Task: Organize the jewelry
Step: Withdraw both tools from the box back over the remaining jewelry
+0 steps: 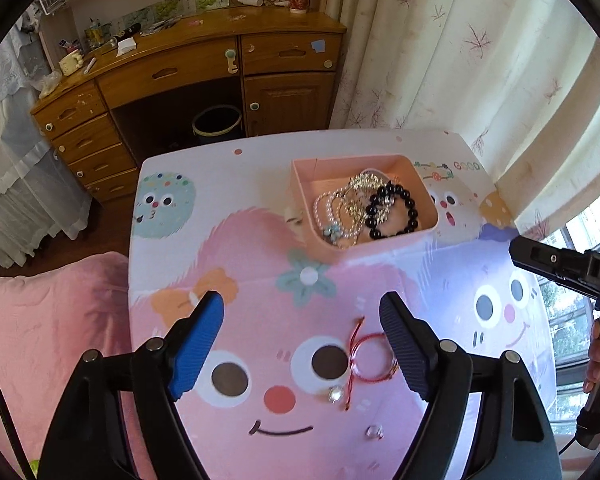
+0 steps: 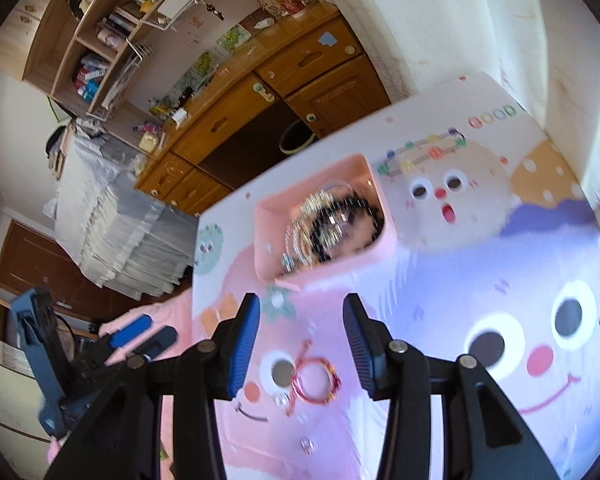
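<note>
Nearest, a tiny clear ring [image 1: 374, 432] lies alone on the cartoon table [image 1: 440, 280]. Just past it, the red string bracelet [image 1: 370, 356] lies flat, touching the inside of the left gripper's [image 1: 302, 312] right finger, so that gripper looks nearer. Both the left and the right gripper [image 2: 300, 314] are spread wide and hold nothing. Farther off, the pink box [image 1: 300, 184] holds a black bead bracelet [image 1: 392, 210] and pearls [image 1: 332, 208].

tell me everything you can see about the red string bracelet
The red bracelet is a thin cord loop with loose knotted tails and a small silvery bead hanging off it. It lies flat on the cartoon table cover, outside the pink box, just inside the open left gripper's right finger; contact unclear.
</note>
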Demonstrator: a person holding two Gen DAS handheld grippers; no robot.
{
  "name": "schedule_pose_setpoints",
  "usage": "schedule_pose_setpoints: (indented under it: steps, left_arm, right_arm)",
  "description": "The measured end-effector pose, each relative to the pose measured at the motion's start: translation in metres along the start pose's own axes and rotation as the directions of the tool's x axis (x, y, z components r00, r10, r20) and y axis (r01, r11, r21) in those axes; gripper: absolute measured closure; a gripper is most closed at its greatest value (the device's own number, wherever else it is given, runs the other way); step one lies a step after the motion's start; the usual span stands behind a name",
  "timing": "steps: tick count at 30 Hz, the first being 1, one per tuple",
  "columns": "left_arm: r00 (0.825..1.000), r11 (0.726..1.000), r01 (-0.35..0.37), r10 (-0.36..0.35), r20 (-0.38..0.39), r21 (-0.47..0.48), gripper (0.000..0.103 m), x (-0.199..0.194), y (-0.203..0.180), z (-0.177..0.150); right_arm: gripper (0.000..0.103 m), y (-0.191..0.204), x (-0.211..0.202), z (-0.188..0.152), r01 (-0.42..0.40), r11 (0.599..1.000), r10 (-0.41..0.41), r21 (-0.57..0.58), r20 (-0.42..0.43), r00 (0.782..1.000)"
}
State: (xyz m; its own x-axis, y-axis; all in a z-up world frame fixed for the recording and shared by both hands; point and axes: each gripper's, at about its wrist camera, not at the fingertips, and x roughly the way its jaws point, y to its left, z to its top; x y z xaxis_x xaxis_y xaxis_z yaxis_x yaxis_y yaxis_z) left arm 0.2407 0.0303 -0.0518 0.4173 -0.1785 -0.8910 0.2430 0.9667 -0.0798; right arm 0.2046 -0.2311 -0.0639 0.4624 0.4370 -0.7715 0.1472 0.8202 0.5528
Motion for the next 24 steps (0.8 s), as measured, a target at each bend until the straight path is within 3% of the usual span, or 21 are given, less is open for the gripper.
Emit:
schedule_pose_setpoints:
  steps: [6,15,20,24]
  left_arm:
    - [1.0,1.0,0.014,-0.015,-0.024,-0.007,0.024,-0.012,0.013,-0.035]
    - [0.997,0.999,0.036,-0.033,-0.068,0.039,0.023,-0.011,0.025,-0.081]
    - [0.997,0.992,0.041,-0.033,-0.073,0.118,0.023,-0.004,0.027,-0.101]
    - [0.997,0.968,0.041,-0.024,-0.073,0.248,0.023,0.005,0.022,-0.116]
  right_arm:
    - [0.059,0.002,-0.007,-0.047,0.062,0.998,-0.062,-0.028,-0.011,0.998]
    - [0.059,0.018,-0.002,-0.119,0.156,0.967,-0.167,-0.199,-0.043,0.985]
    - [0.059,0.034,0.002,-0.164,0.215,0.905,-0.237,-0.368,-0.014,0.971]
    - [0.059,0.045,0.007,-0.195,0.224,0.862,-0.244,-0.455,0.015,0.97]
